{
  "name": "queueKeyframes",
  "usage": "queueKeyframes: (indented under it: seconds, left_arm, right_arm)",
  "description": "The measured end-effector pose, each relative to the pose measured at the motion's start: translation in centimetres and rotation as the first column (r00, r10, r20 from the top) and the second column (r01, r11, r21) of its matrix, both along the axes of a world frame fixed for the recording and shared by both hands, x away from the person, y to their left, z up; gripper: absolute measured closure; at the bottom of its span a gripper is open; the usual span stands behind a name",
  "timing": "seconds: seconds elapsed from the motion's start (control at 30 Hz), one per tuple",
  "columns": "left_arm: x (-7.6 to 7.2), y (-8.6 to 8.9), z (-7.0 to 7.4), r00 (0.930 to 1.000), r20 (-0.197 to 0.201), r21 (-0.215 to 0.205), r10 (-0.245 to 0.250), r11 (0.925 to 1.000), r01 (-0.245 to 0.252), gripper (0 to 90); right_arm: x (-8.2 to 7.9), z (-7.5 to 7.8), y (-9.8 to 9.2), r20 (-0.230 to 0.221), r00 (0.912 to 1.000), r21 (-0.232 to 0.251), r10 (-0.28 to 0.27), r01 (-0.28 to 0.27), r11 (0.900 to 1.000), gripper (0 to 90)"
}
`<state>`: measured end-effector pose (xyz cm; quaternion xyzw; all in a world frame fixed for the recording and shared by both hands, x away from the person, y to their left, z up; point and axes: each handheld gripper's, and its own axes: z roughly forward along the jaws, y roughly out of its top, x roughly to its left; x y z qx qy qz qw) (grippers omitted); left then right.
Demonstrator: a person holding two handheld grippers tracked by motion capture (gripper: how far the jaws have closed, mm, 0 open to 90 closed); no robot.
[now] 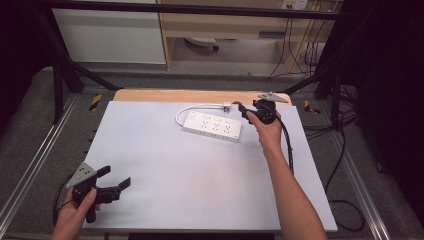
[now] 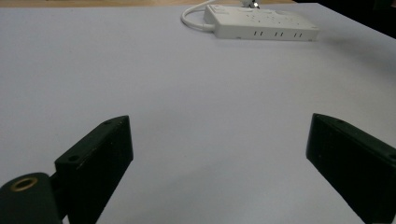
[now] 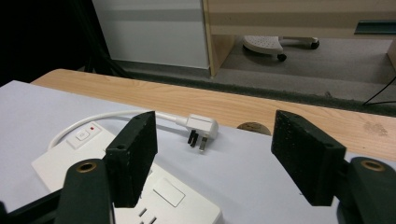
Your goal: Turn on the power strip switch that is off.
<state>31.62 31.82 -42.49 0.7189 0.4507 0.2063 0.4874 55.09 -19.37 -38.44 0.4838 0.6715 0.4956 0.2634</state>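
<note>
At the far edge of the white counter (image 1: 200,170), my right fingers (image 3: 215,158) hang partly open and empty above the white power strip (image 1: 212,126), its plug (image 3: 201,127) lying loose on the counter just beyond, between the two pads and still apart from them. My left fingers (image 2: 219,163) rest wide open and empty near the front corner, well apart from the strip. The risk, as I judge it: the plug lies on its side with prongs toward me, so a grip might catch cord (image 3: 107,116) or prongs rather than the body, twisting it free or dragging the light strip across the smooth counter.
</note>
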Motion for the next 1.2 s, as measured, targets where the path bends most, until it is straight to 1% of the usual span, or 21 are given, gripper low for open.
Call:
queueKeyframes:
  seconds: [0.07,0.23,0.27,0.3,0.4,0.6,0.8,0.87,1.1,1.2]
  left_arm:
    - [0.0,0.0,0.0,1.0000,0.001,0.000,0.000,1.0000,0.000,7.4]
    - [0.0,0.0,0.0,1.0000,0.003,0.000,0.001,1.0000,-0.001,7.3]
    - [0.0,0.1,0.0,1.0000,0.003,0.000,0.001,1.0000,-0.001,7.4]
    - [0.0,0.1,0.0,1.0000,0.003,-0.001,0.001,1.0000,-0.001,7.4]
    - [0.0,0.1,0.0,1.0000,0.004,-0.004,0.001,1.0000,-0.001,7.4]
    - [0.0,0.1,0.0,1.0000,0.006,-0.004,0.001,1.0000,0.000,7.4]
    - [0.0,0.2,0.0,1.0000,0.006,-0.007,0.000,1.0000,0.000,7.4]
    - [0.0,0.2,0.0,1.0000,0.006,-0.007,0.000,1.0000,0.000,7.4]
    - [0.0,0.2,0.0,1.0000,0.007,-0.007,-0.001,1.0000,0.001,7.4]
    - [0.0,0.2,0.0,1.0000,0.008,-0.008,-0.001,1.0000,0.001,7.4]
  right_arm:
    - [0.1,0.0,0.1,-0.001,1.0000,-0.001,-0.001,0.001,1.000,32.5]
    - [0.7,-0.1,0.4,-0.004,1.0000,-0.005,-0.005,0.005,1.000,36.2]
    - [0.9,-0.2,0.5,-0.003,1.0000,-0.008,-0.003,0.003,1.000,38.6]
    - [0.9,-0.2,0.5,-0.003,1.0000,-0.008,-0.003,0.003,1.000,38.6]
    - [1.2,-0.2,0.7,-0.001,1.0000,-0.011,-0.006,0.006,1.000,43.2]
    - [1.7,-0.5,1.1,0.005,0.9999,-0.022,-0.010,0.011,1.000,48.2]
    - [2.1,-1.1,1.4,-0.004,0.9999,-0.011,-0.017,0.017,1.000,51.5]
    - [2.2,-1.4,1.5,-0.014,0.9998,-0.007,-0.015,0.015,1.000,53.0]
    - [2.4,-1.9,1.6,-0.022,0.9997,-0.005,-0.009,0.009,1.000,58.9]
    - [2.4,-2.1,1.7,-0.025,0.9996,-0.015,-0.010,0.009,1.000,62.0]
